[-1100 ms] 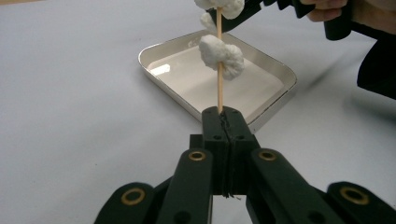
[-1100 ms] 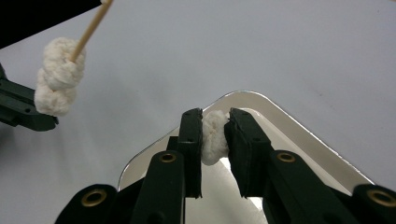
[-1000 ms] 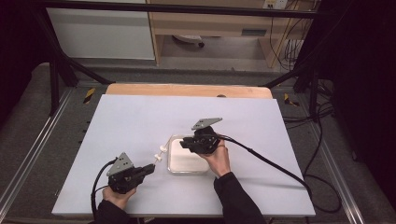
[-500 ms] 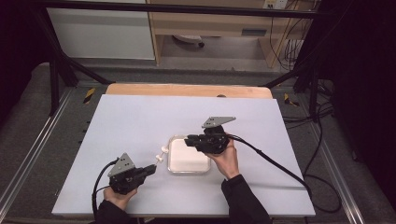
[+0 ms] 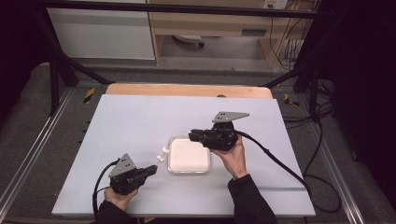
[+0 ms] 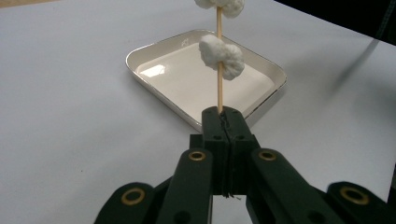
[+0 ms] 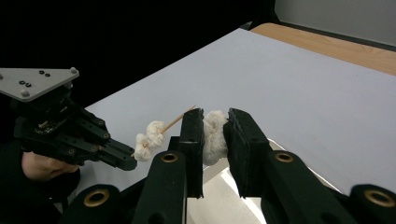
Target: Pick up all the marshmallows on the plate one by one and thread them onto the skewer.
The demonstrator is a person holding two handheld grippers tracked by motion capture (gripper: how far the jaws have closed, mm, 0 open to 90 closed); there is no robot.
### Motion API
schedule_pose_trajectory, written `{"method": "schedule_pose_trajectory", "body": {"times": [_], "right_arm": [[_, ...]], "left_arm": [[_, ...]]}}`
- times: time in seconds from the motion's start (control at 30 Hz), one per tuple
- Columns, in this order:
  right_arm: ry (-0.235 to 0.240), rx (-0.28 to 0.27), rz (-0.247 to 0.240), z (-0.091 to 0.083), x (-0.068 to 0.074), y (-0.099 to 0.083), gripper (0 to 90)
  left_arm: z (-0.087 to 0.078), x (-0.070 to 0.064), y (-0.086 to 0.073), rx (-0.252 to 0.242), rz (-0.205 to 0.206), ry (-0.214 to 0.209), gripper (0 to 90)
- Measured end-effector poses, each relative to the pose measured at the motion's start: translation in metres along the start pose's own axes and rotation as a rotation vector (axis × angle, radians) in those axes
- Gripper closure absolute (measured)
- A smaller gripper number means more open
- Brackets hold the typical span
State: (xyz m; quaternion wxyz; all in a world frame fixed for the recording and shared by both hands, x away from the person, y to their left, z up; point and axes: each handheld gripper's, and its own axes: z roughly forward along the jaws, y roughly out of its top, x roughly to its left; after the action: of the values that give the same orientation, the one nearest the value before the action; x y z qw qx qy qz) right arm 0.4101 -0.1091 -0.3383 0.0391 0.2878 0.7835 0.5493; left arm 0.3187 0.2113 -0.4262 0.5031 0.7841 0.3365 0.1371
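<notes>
My left gripper point(image 5: 152, 169) point(image 6: 223, 119), near the table's front, is shut on the butt of a thin wooden skewer point(image 6: 219, 86). Two white marshmallows point(image 6: 222, 56) point(image 5: 162, 154) are threaded on it. It points at the left rim of a shallow white square tray point(image 5: 188, 157) point(image 6: 159, 56). My right gripper point(image 5: 191, 136) point(image 7: 214, 135) hovers over the tray's far right corner, shut on a loose marshmallow point(image 7: 214, 136). In the right gripper view the skewer's tip point(image 7: 180, 119) lies just left of that marshmallow, with the left gripper point(image 7: 125, 161) behind it.
The tray lies on a pale sheet point(image 5: 140, 116) covering the table, with a wooden strip point(image 5: 187, 89) along the far edge. Black cables point(image 5: 275, 161) trail from both grippers toward the front. Metal frame rails point(image 5: 32, 154) run along both sides.
My right gripper has drifted to the right, from above the tray's middle to its far right corner, still holding its marshmallow. The left gripper and skewer have barely shifted.
</notes>
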Motion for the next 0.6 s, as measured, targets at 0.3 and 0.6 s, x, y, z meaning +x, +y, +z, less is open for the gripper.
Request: {"method": "schedule_pose_trajectory", "body": {"times": [0.3, 0.6], "right_arm": [[0.029, -0.027, 0.025, 0.002, 0.000, 0.007, 76.1], [0.053, -0.035, 0.048, 0.012, -0.002, 0.008, 75.9]], "left_arm": [[0.000, -0.003, 0.001, -0.003, 0.012, -0.007, 89.0], [0.003, -0.006, 0.001, -0.004, 0.018, -0.019, 89.0]]}}
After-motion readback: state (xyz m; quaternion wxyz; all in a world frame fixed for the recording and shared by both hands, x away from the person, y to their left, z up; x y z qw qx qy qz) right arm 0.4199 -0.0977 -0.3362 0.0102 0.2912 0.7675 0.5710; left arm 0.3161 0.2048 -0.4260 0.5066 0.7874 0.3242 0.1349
